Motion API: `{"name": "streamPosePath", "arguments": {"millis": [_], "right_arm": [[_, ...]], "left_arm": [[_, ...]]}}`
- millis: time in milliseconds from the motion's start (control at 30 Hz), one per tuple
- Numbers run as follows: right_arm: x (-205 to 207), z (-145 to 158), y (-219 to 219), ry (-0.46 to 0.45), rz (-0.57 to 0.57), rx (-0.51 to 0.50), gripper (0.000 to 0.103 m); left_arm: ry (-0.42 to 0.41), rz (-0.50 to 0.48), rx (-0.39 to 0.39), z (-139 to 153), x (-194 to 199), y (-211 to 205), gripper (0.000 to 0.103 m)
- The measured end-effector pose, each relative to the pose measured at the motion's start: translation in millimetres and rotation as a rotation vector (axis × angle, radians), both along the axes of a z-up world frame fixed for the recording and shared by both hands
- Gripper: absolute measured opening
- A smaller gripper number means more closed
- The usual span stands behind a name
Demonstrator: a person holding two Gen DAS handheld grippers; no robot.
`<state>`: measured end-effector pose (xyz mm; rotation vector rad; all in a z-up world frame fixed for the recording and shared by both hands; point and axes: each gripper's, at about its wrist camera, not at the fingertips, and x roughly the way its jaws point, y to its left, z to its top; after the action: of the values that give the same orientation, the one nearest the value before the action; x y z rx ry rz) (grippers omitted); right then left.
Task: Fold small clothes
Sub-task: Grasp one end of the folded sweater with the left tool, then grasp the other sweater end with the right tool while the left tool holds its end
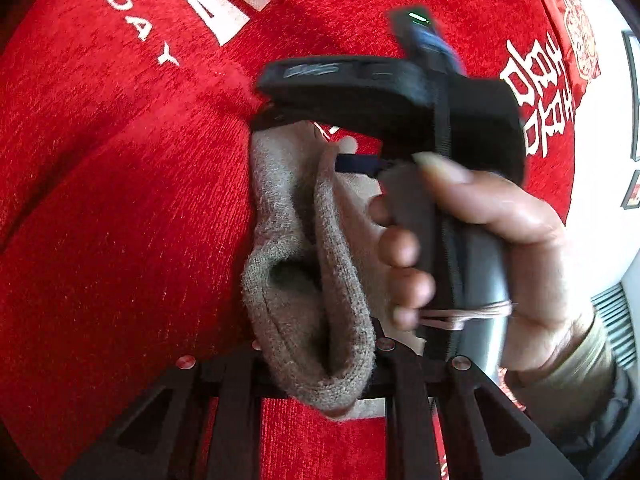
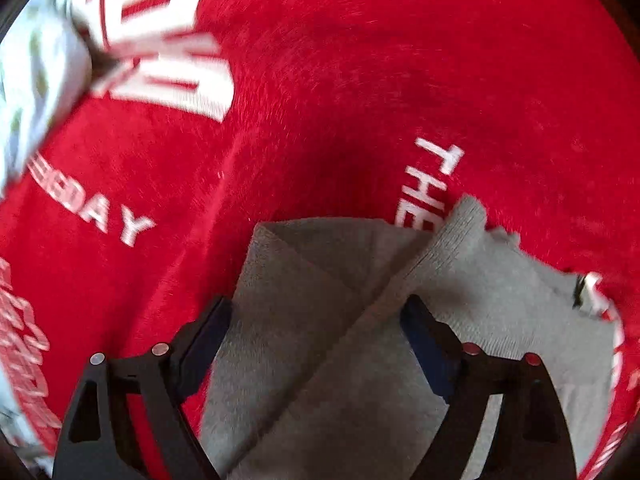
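Note:
A small beige knit garment (image 1: pixel 304 280) hangs bunched between the fingers of my left gripper (image 1: pixel 320 364), which is shut on it above the red cloth. In the left wrist view the person's hand holds the black right gripper body (image 1: pixel 400 92) just behind the garment. In the right wrist view the same beige garment (image 2: pixel 340 320) lies with a folded diagonal edge on the red cloth. My right gripper (image 2: pixel 316 320) is open, its fingers on either side of the fold and just over it.
A red plush cloth with white lettering (image 1: pixel 120 200) covers the surface and also shows in the right wrist view (image 2: pixel 360 80). A pale printed fabric (image 2: pixel 36 80) lies at the far left. A white wall and a vent (image 1: pixel 616 320) stand at the right.

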<state>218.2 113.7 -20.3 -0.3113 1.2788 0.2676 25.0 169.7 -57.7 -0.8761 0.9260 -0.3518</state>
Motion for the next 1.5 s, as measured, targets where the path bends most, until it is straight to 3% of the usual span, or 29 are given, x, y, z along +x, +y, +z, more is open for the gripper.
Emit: {"name": "streamPosePath", "arguments": {"millis": [67,100,133,233,533,733,900,1500], "right_arm": [[-6.2,-2.7,11.2,-0.040,0.054,-0.051,0.080],[-7.5,-0.3,11.3,-0.054,0.057,-0.053,0.067],[-7.0,1.7,8.3,-0.061,0.044,-0.058,0.047],[-3.7,10.5,-12.8,-0.051,0.015,-0.005,0.027],[-3.6,41.5,-56.9,-0.032,-0.042,0.248,0.025],[2.7,60.9,-86.1,-0.025,-0.073,0.356,0.025],[-7.8,79.3,-115.0,-0.038,-0.080,0.409,0.025],[-18.0,120.2,-217.6,-0.065,-0.147,0.561,0.025]], "left_arm": [[-0.003,-0.001,0.019,2.3,1.0,-2.5,0.021],[-0.006,-0.001,0.028,3.4,1.0,-3.5,0.021],[-0.011,0.000,0.041,5.1,1.1,-4.7,0.021],[-0.030,-0.001,0.102,12.0,0.5,-10.4,0.021],[-0.097,-0.039,0.190,46.8,-3.3,-33.9,0.021],[-0.104,-0.052,0.159,53.8,-1.4,-41.2,0.021],[-0.098,-0.062,0.157,59.5,-8.9,-44.4,0.021],[-0.143,-0.175,0.389,114.9,-11.4,-132.6,0.021]]}}
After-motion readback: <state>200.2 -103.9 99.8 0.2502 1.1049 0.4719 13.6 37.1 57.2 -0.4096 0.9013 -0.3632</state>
